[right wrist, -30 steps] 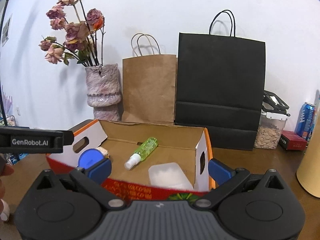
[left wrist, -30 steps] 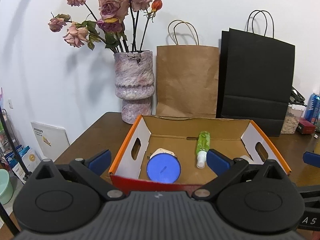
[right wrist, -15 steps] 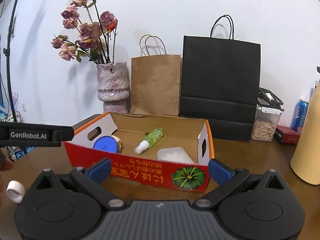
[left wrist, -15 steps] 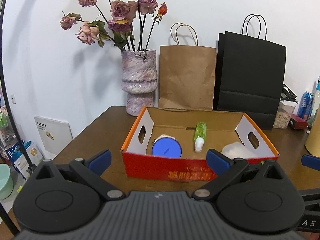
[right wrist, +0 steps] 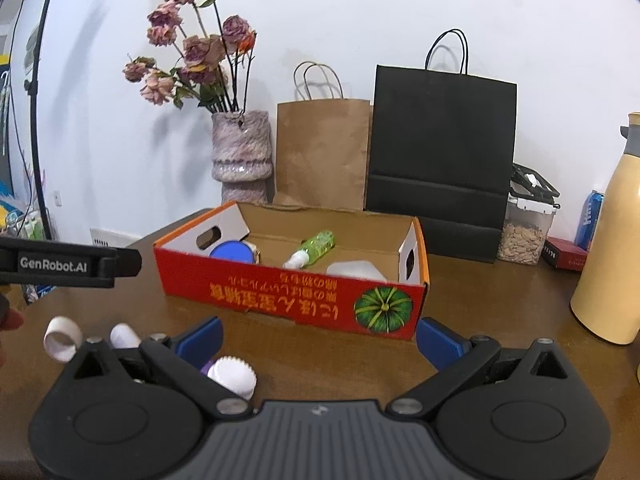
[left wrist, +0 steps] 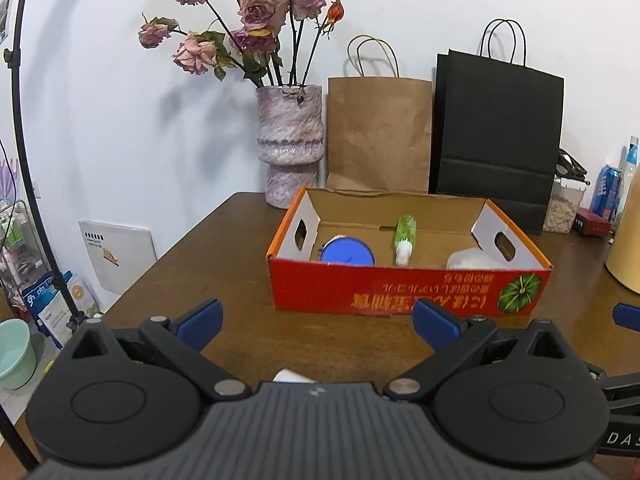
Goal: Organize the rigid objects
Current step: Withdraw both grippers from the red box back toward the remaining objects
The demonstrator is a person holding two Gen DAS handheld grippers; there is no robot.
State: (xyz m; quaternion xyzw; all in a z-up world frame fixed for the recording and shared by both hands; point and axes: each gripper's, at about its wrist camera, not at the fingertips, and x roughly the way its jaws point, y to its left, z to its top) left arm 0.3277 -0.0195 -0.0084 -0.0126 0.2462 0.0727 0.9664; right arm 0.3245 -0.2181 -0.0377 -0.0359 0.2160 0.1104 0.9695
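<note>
A red and orange cardboard box (left wrist: 408, 288) (right wrist: 288, 292) stands on the brown table. Inside lie a blue-lidded jar (left wrist: 347, 251) (right wrist: 233, 252), a green spray bottle (left wrist: 405, 233) (right wrist: 311, 249) and a clear plastic container (left wrist: 469, 259) (right wrist: 354, 270). My left gripper (left wrist: 318, 322) is open and empty, held back from the box front. My right gripper (right wrist: 319, 338) is open and empty too. On the table near it lie a white ring (right wrist: 62, 338), a white cylinder (right wrist: 124, 336) and a white ribbed cap (right wrist: 234, 376). A white object (left wrist: 292, 377) peeks out under the left gripper.
A vase of dried roses (left wrist: 289, 136), a brown paper bag (left wrist: 378, 132) and a black paper bag (left wrist: 496, 136) stand behind the box. A beige flask (right wrist: 610, 240), a seed container (right wrist: 524, 236), a can (right wrist: 588, 216) and a red box (right wrist: 564, 254) are at the right.
Both grippers have pulled back and up from the box, so the box front and the loose white items on the table now show. Both stay open.
</note>
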